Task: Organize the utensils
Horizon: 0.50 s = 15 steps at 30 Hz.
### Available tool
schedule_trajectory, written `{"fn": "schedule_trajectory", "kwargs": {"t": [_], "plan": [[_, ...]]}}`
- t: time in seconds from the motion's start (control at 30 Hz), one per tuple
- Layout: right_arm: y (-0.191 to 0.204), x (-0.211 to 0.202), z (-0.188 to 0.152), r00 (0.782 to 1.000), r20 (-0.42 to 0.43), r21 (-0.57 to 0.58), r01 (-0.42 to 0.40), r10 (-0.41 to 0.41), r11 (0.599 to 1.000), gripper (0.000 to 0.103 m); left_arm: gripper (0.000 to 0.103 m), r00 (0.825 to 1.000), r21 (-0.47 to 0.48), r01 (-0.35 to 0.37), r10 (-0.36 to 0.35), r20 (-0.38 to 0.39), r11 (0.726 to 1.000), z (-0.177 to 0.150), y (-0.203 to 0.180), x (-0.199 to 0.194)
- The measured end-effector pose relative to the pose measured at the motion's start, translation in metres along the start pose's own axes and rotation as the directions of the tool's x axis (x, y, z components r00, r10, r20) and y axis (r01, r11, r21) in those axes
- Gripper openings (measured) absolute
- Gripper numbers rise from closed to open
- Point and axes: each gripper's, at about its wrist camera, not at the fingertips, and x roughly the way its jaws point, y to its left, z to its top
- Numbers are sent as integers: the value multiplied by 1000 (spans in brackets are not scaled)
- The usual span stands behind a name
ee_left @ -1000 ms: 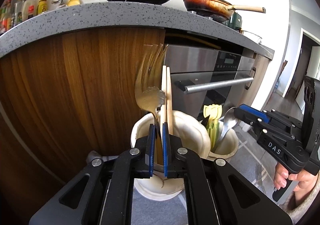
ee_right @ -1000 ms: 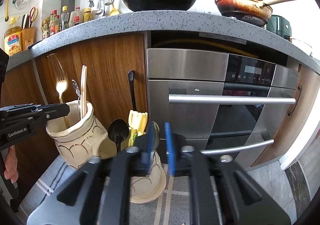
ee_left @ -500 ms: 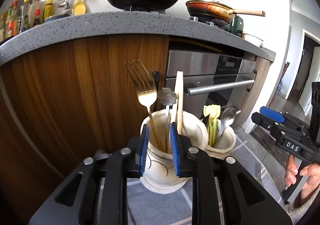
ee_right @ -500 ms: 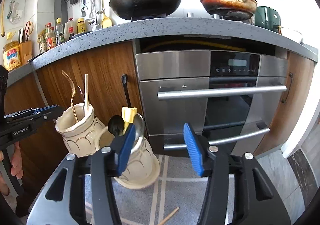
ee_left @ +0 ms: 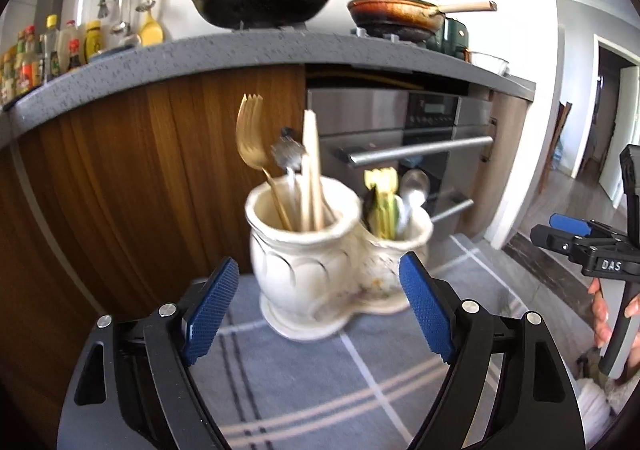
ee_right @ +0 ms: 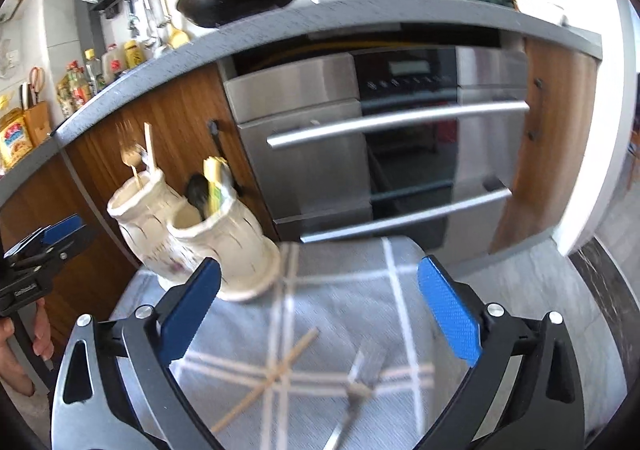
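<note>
between placements, next pickup ahead
both your left gripper [ee_left: 316,308] and right gripper [ee_right: 318,314] gape empty; drop onto the fork [ee_right: 354,390] lying near the holder [ee_right: 224,246].

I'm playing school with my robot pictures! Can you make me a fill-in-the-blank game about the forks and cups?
1. The gold fork stands in the ____ cup.
2. Both grippers, left and right, are ____.
3. A silver fork lies on the ____.
4. The cloth has a ____ pattern.

Missing words: white; open; cloth; checked
</note>
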Motion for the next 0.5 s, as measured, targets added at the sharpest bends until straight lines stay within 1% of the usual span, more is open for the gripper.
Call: {"fn": "schedule_trajectory", "kwargs": {"t": [0.1, 0.17, 0.33, 0.5], "plan": [[-10, -3, -11, 999, -22, 9, 24, -23, 1000, 97, 85, 999, 9, 18, -18, -27, 1000, -12, -9, 1], [-16, -5, -21, 998, -35, 7, 44, -43, 999, 97, 91, 999, 13, 26, -25, -41, 1000, -19, -16, 3], [-32, -3, -47, 992, -70, -21, 100, -101, 995, 97, 91, 993, 22, 70, -68, -99, 997, -36, -36, 13], [-47, 0, -65, 988, -96, -9, 117, -117, 993, 97, 91, 985, 55, 94, -85, -152, 994, -49, -59, 26]]}}
